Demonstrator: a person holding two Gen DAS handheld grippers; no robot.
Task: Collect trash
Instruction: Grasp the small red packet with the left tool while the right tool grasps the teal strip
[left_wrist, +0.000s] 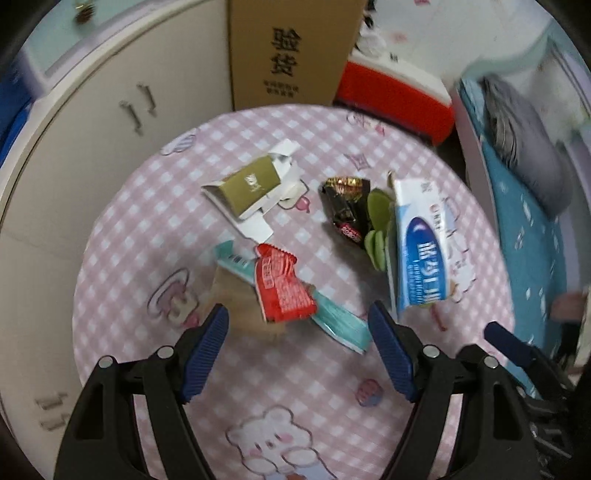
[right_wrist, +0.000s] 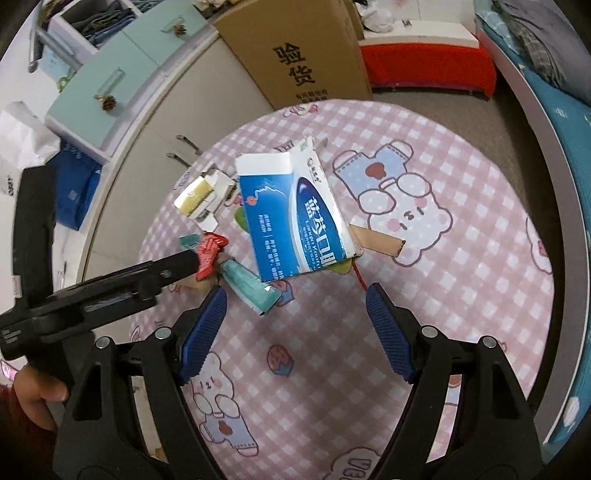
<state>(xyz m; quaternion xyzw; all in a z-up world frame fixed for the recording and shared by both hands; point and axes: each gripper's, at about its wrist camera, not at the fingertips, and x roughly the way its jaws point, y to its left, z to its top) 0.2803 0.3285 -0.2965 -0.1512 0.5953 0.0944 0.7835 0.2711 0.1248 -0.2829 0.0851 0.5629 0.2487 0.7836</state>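
Ahead of both jaw pairs, trash litters pink table (left_wrist: 122, 229). Left gripper (left_wrist: 297, 345) released, empty; red wrapper (left_wrist: 282, 288) just beyond its tips. Right gripper (right_wrist: 295, 325) released, empty; blue box (right_wrist: 295, 218) ahead. I judge both staged for pickup.

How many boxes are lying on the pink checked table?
2. The blue and white box lies in the middle of the trash pile. The flattened olive-green box lies at the far side, nearer the cabinet. More could hide under the pile.
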